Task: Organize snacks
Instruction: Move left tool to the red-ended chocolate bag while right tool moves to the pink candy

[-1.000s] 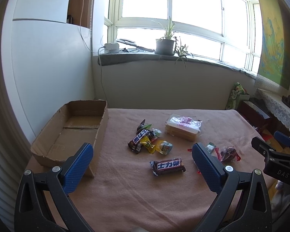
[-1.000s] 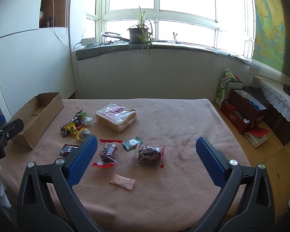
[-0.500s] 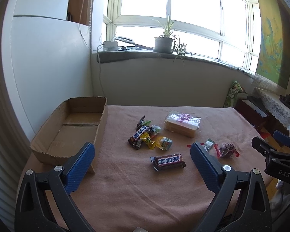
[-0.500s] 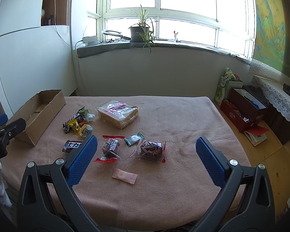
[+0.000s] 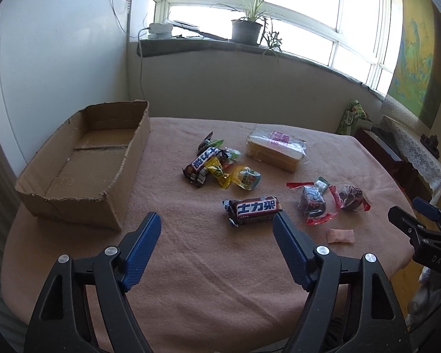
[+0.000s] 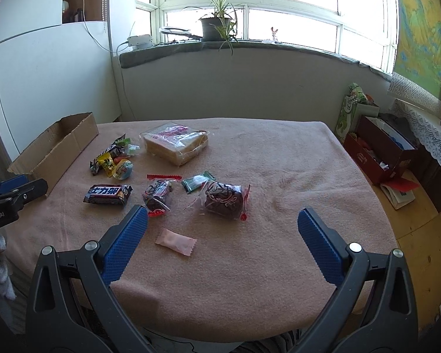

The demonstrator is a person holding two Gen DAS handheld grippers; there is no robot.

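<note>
The left gripper (image 5: 216, 226) hung over the near edge of the table (image 5: 191, 294), which had a pink cloth on it. Its blue jaws were closing, but nothing was between them. A brown chocolate bar (image 5: 254, 209) lay just past the right jaw, not touching it.

The right gripper (image 6: 222, 220) hung over the near right part of the table. Its jaws stood wide apart and held nothing. A small pink candy (image 6: 176, 241) lay on the cloth between them, closer to the left jaw.

An open cardboard box (image 5: 82, 158) sat at the far left of the table with nothing in it. The snacks were all out on the cloth, to the right of the box. A little heap of bright wrapped candies (image 5: 220, 167) lay in the middle. A bag of sliced bread (image 5: 275, 148) lay farther back. Two dark cakes in clear wrappers (image 6: 191, 195) lay side by side near the right gripper, with a small green packet (image 6: 195, 181) just behind them.

A potted plant (image 6: 217, 20) stood on the far window sill.
</note>
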